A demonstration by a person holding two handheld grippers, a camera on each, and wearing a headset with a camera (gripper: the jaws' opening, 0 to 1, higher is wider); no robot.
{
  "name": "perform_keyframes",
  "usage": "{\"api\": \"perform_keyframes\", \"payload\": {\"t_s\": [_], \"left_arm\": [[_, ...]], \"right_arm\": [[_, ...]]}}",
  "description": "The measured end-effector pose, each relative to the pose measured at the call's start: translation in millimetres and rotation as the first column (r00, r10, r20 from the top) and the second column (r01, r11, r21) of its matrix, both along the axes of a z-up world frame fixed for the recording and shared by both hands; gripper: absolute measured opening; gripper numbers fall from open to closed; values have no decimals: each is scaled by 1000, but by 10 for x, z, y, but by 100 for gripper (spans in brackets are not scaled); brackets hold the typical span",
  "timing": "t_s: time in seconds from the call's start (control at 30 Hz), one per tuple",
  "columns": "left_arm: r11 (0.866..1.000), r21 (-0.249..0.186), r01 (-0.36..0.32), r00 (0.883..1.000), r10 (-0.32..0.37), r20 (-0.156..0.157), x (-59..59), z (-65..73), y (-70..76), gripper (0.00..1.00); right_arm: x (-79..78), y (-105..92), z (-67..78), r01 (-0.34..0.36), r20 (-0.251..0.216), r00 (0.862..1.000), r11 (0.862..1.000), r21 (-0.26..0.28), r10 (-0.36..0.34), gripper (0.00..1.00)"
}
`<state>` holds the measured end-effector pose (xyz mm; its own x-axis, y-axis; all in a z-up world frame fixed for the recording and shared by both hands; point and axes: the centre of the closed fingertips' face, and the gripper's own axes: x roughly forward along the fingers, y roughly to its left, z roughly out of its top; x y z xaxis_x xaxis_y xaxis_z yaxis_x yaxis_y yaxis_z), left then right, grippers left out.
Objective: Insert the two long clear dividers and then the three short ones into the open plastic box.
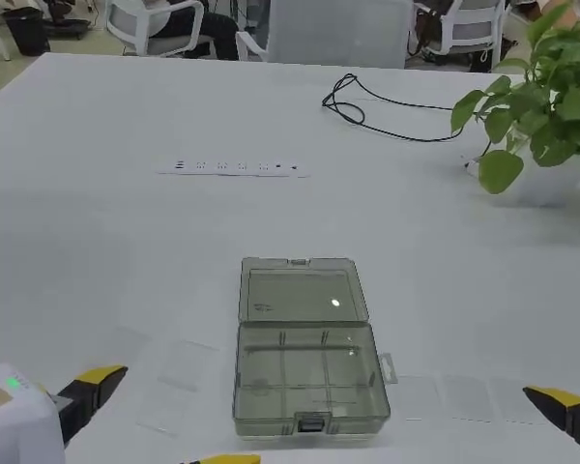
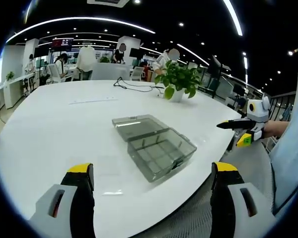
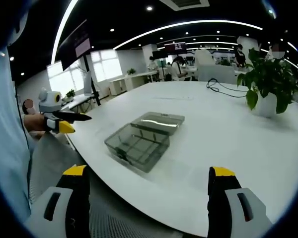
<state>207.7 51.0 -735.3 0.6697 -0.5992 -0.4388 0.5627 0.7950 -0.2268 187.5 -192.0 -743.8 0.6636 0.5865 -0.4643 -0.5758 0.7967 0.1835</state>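
**A:** Where have they got to?

**B:** Right at the start, I'd say. Both claws hang just off the near edge of the table [image 1: 97, 251]. The left claw [image 2: 151, 171] is by the near left corner and the right claw [image 3: 148, 171] by the near right. Each has its jaws spread wide with nothing between them.

**A:** And the box?

**B:** The plastic box [image 1: 309, 382] sits at the middle of the near edge. Its lid [image 1: 303, 290] is folded back flat toward the far side.

**A:** The dividers?

**B:** Faint clear dividers [image 1: 454, 398] lie flat on the table along the near edge, on both sides of the box. I can't tell long from short, nor whether any is already slotted in.

**A:** So what's next?

**B:** Picking up a long one, I'd judge. It's thin and lies flat, so a claw must catch it by an edge. Then it has to be stood upright and lined up with the slots in the box walls.

**A:** Anything further back?

**B:** A white power strip [image 1: 237, 167] lies mid-table. A black cable [image 1: 367, 111] and a potted plant [image 1: 532, 116] are toward the far right corner, and none of them is in the way.
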Motion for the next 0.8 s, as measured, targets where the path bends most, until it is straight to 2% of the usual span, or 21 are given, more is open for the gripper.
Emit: {"api": "perform_keyframes", "payload": {"t_s": [0.8], "left_arm": [[1000, 5, 5, 1000, -5, -6, -19, -2, -23, 100]], "right_arm": [[3, 25, -1, -1, 2, 1000, 1000, 5, 1, 100]]}}
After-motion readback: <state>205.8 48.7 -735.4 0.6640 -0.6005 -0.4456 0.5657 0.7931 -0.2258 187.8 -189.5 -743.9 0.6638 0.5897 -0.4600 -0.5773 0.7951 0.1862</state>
